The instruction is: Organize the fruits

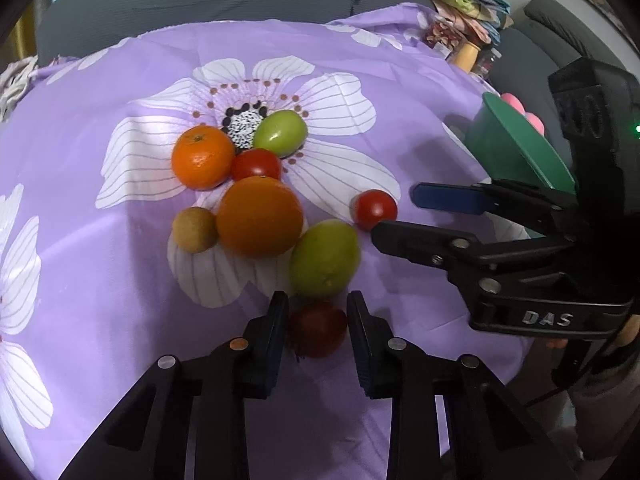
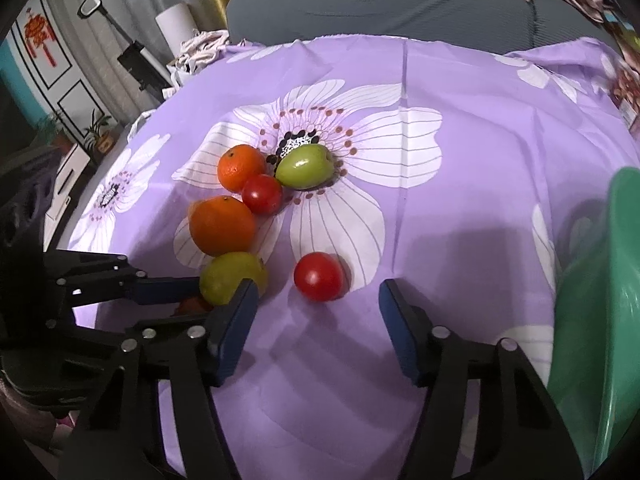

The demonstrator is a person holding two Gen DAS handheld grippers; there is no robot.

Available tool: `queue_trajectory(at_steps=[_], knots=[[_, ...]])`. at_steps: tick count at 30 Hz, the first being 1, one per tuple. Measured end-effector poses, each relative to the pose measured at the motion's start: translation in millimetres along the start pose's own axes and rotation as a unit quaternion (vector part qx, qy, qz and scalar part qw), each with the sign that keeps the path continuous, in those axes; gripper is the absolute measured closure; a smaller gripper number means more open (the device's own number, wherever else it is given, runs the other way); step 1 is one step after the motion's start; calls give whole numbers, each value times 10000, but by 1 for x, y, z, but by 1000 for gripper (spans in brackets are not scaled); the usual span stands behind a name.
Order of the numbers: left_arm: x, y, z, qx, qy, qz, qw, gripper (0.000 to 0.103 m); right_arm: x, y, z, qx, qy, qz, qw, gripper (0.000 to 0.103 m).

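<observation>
Left gripper point(image 1: 317, 322): jaws clenched on a round, dark red fruit point(image 1: 318, 330), lower centre.
Right gripper point(image 2: 314, 334): jaws released, glossy tomato point(image 2: 319, 276) just ahead.
Bench cloth point(image 2: 460, 220): smooth lilac, floral.

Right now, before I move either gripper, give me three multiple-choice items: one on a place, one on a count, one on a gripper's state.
1. What lies at the tips of the right gripper?
A. the brown fruit
B. a lone red tomato
C. the green bowl

2. How many oranges lie on the purple cloth?
A. one
B. two
C. four

3. The left gripper is:
A. open over bare cloth
B. shut on a green fruit
C. shut on a dark red tomato

Answers:
1 B, since that tomato sits apart from the pile, just ahead of the open fingertips.
2 B, since one orange lies by the flower's centre and a bigger one lies nearer the camera.
3 C, since its pads press on both sides of the tomato.
</observation>
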State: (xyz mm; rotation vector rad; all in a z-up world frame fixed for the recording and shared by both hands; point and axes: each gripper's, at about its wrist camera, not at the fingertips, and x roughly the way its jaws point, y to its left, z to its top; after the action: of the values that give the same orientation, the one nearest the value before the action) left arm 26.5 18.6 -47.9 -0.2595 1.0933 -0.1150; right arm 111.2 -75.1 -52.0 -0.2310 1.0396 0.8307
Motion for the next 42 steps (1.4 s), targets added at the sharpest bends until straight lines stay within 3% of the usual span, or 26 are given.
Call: queue_trajectory(at_steps=[14, 29, 42], knots=[[-11, 18, -4, -131, -102, -162, 9997, 74, 24, 6, 11, -263, 312, -282, 9988, 74], [-12, 17, -13, 37, -74, 29, 10000, 74, 13, 4, 2, -164, 209, -263, 9993, 74], [-31, 19, -12, -157, -192, -149, 9996, 75, 0, -1, -4, 13, -30, -153, 9999, 75]])
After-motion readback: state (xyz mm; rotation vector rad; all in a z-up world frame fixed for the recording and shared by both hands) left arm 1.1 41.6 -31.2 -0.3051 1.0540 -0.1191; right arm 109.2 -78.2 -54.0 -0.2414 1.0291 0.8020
